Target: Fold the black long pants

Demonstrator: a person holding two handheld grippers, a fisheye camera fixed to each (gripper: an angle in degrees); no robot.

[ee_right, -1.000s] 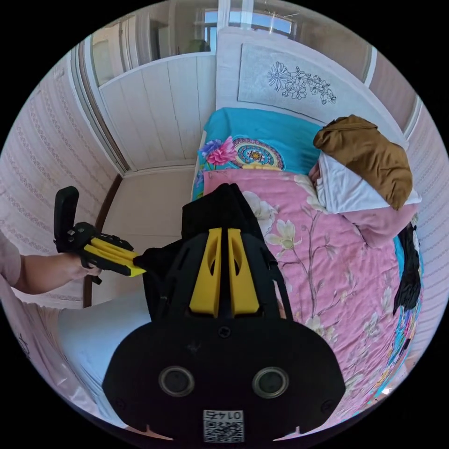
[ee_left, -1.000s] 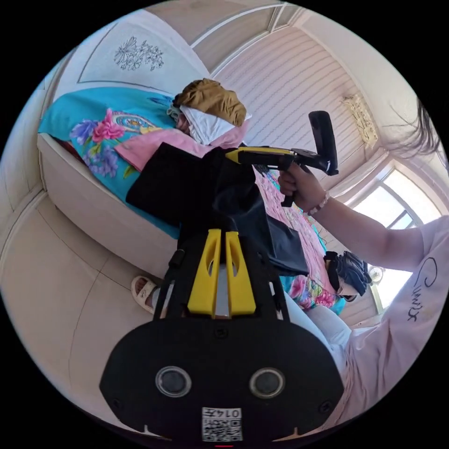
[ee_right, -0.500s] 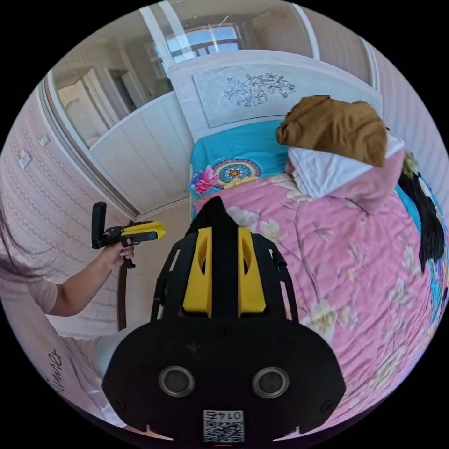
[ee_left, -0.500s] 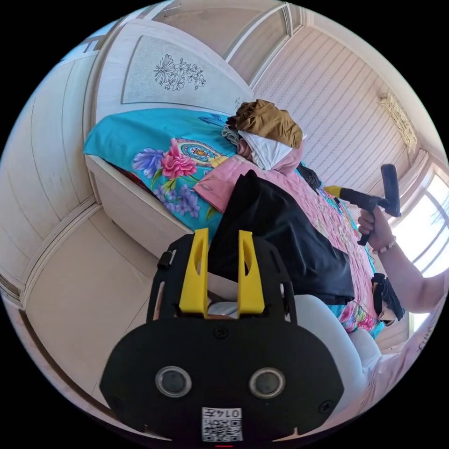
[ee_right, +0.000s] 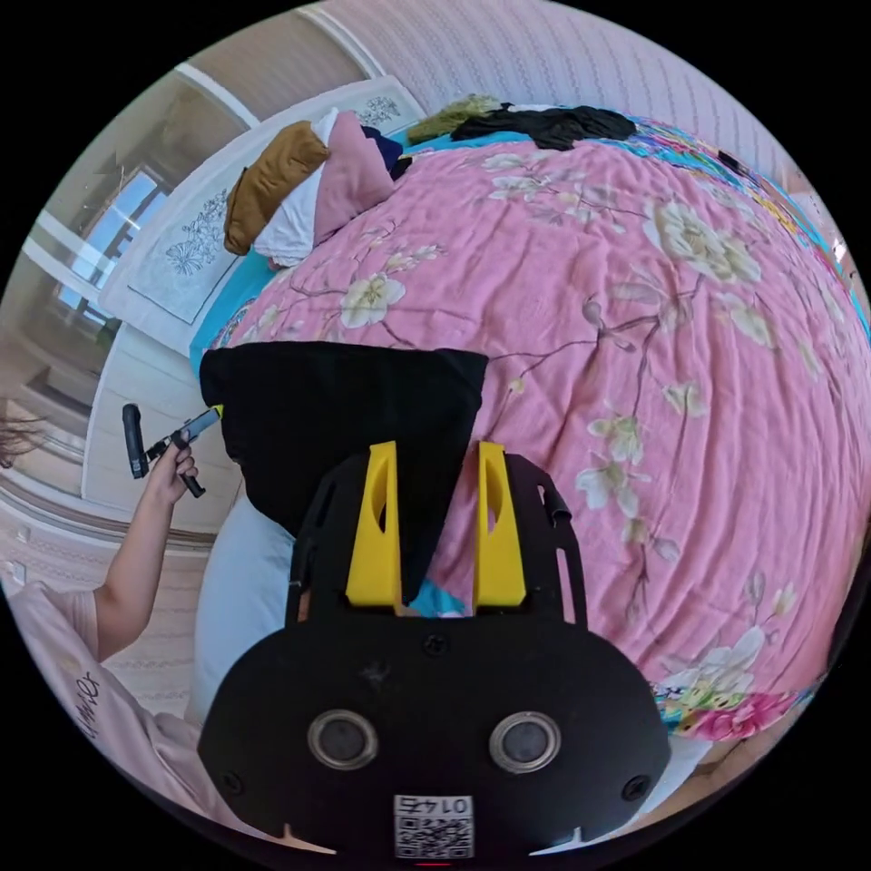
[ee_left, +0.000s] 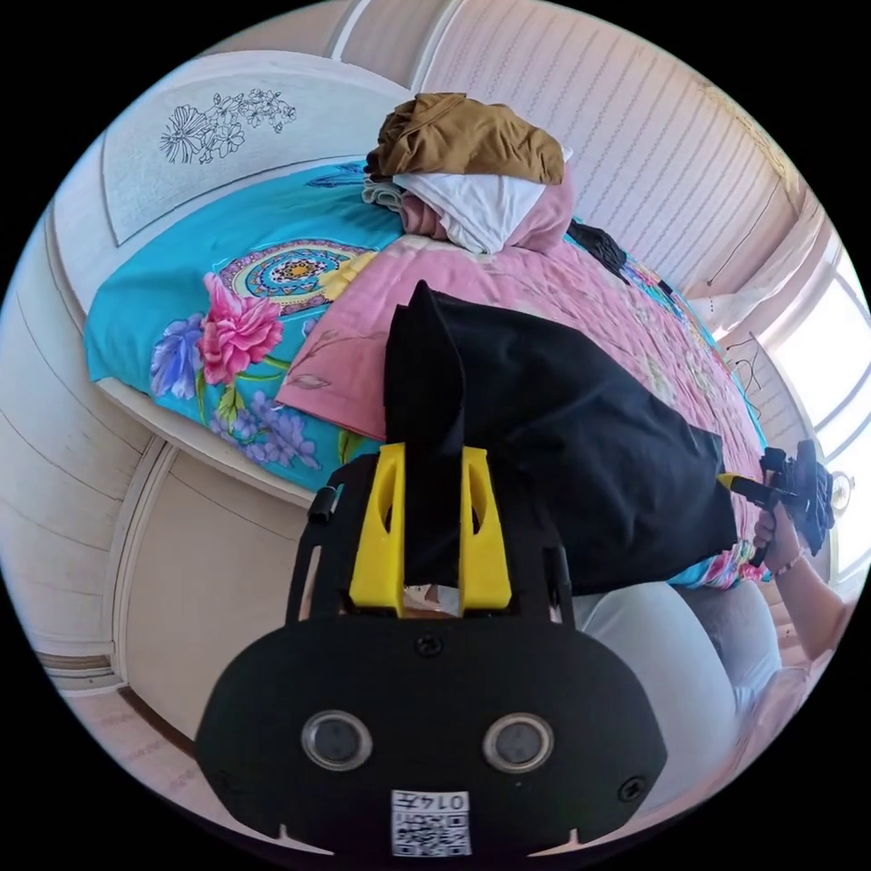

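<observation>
While the person is standing at the bedside, the black long pants are lying folded into a flat, matte, roughly rectangular panel on the pink floral quilt, near the bed's edge. The left tool is pinching one corner of the fabric, which is standing up in a soft peak between its yellow plastic jaws. The right tool is showing its jaws parted, with a dark point of the pants hanging in the gap; I cannot tell whether either jaw is touching it. In the right gripper view the left tool is pointing at the pants' far edge. Each tool's black housing is carrying a small square code sticker with digits I am not reading off. By the carved floral headboard, a crumpled brown garment is sitting on white and pink folded cloth.
</observation>
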